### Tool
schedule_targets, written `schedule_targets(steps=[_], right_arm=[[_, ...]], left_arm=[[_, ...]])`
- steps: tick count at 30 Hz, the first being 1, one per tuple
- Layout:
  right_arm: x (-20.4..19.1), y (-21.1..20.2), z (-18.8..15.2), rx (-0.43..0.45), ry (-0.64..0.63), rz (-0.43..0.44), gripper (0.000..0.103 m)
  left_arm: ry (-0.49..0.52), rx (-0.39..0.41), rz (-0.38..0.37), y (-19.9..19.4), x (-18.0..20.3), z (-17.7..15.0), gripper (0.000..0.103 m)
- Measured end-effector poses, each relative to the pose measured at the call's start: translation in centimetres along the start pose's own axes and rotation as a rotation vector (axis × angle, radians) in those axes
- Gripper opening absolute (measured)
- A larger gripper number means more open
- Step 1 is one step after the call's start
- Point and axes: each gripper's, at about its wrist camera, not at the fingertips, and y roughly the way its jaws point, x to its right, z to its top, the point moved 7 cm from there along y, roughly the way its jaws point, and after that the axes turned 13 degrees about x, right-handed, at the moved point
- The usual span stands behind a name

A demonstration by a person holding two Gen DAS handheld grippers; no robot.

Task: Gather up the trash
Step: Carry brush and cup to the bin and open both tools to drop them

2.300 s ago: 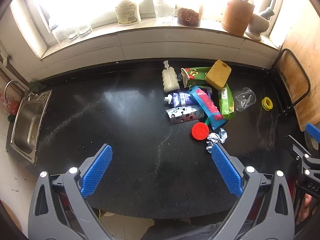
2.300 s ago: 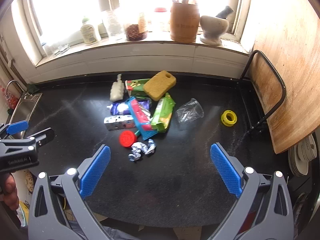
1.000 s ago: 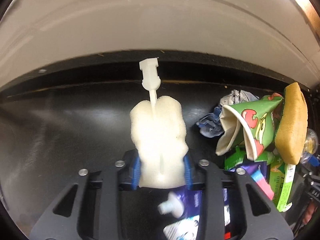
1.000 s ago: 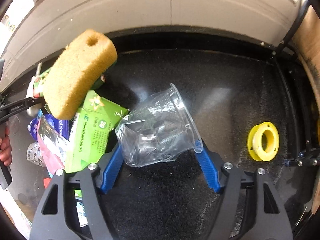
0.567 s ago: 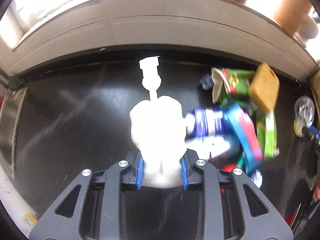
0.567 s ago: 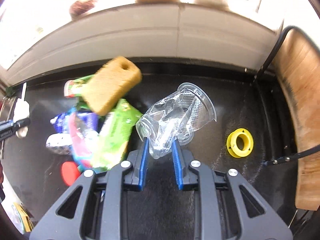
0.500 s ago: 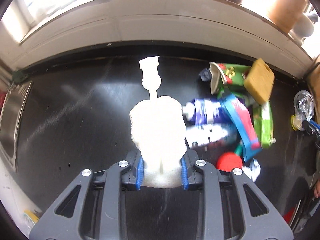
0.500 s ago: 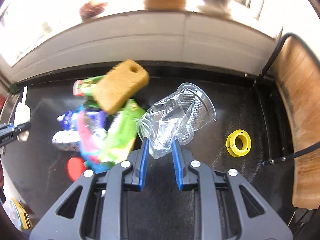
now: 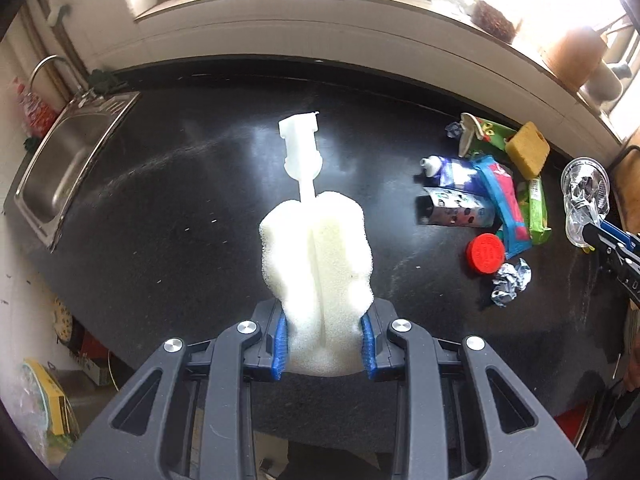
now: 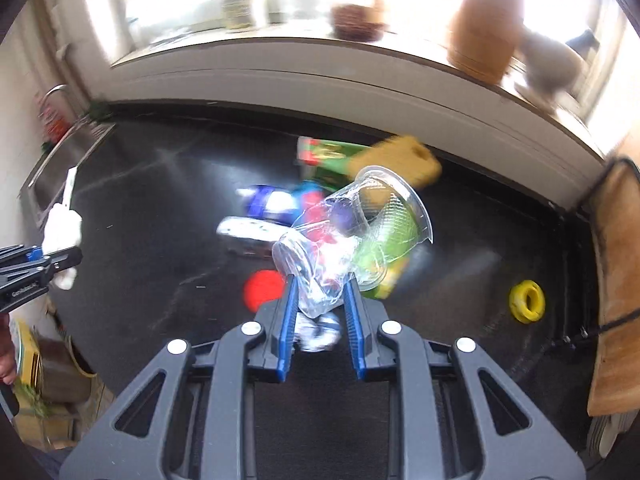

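- Left gripper [image 9: 324, 344] is clamped on the white sponge brush [image 9: 318, 276]; its blue pads [image 9: 280, 342] squeeze the foam at its lower end, jaws only narrowly apart; the brush's plastic handle points away from the camera, the whole thing held up over the black countertop [image 9: 180, 220]
- Right gripper [image 10: 320, 320] has the crumpled clear plastic cup [image 10: 352, 232] pinched at its base; the jaws have just been closing and now sit close together with the crushed plastic between them; the cup's wide mouth tips up and to the right
- From the left wrist view that same cup shows at the far right edge, held above the counter
- The rest of the trash lies in a heap on the counter's right side: a green carton [image 9: 486, 132] under a yellow sponge [image 9: 526, 148]; a blue tube [image 9: 452, 170] beside a silver spotted carton [image 9: 456, 210]; a blue-and-pink wrapper [image 9: 502, 200] across them; a green packet [image 9: 538, 210] just right of it
- Red lid [image 9: 486, 252] sits at the pile's near edge; a crumpled foil ball [image 9: 510, 282] just beside it
- Yellow ring [image 10: 527, 300] lies apart, off to the right; steel sink [image 9: 64, 168] at the counter's left end
- The right wrist view is blurred; the pile's details there are hard to tell
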Motion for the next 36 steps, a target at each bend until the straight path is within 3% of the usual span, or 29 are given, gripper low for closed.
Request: schedule_targets(steps=[3,7,9,13,16,21,24,28,31,33,34,36], right_arm=[[-8.3,0.3,1.1,0.005,-0.093,0.143,0.024],[-22.3,0.4,1.0,-0.015,-0.253,0.371,0.024],[-30.8,0.6,-0.4,-0.068,-0.326,0.522,0.024],[-44.8,1.3,-4.6,-0.190,-0.455,0.735,0.024],[-52.8,2.9,-8.4,-0.272,-0.537,0.818,0.024],[-61.2,8.7,-14.3,-0.394,-0.627,0.816,0.024],[-64.8,12.6,-17.2,-0.458,-0.662,0.782,0.024],[-67.2,15.5,-19.5,-0.494,-0.692,0.769,0.025],[-68.3,17.3,-20.4,-0.501,-0.730,0.750,0.026],[-68.8,18.6,-21.0,-0.525,-0.742,0.731,0.043],[-69.0,18.8,-21.1,-0.525,-0.736,0.732,0.059],[-69.1,19.1,-20.7,-0.514,-0.718,0.726,0.066]], left_arm=[[-0.084,0.016,0.059,-1.7,-5.8,-2.2,0.028],[-0.207,-0.006,0.185,-3.2,-14.7,-8.1,0.028],[-0.306,-0.041,0.248,-3.7,-20.1,-12.5,0.028],[-0.433,-0.086,0.359,-3.9,-28.5,-20.5,0.028],[-0.578,-0.055,0.344,-2.8,-33.7,-25.6,0.028],[-0.727,-0.081,0.326,1.6,-39.5,-32.5,0.028],[-0.724,-0.088,0.320,4.2,-41.8,-34.6,0.029],[-0.743,-0.108,0.291,7.2,-43.5,-36.7,0.030],[-0.758,-0.114,0.290,8.5,-44.3,-37.7,0.036],[-0.781,-0.117,0.281,9.1,-44.9,-38.5,0.049],[-0.785,-0.115,0.283,9.2,-44.9,-38.6,0.056],[-0.786,-0.121,0.291,9.2,-45.2,-38.8,0.072]])
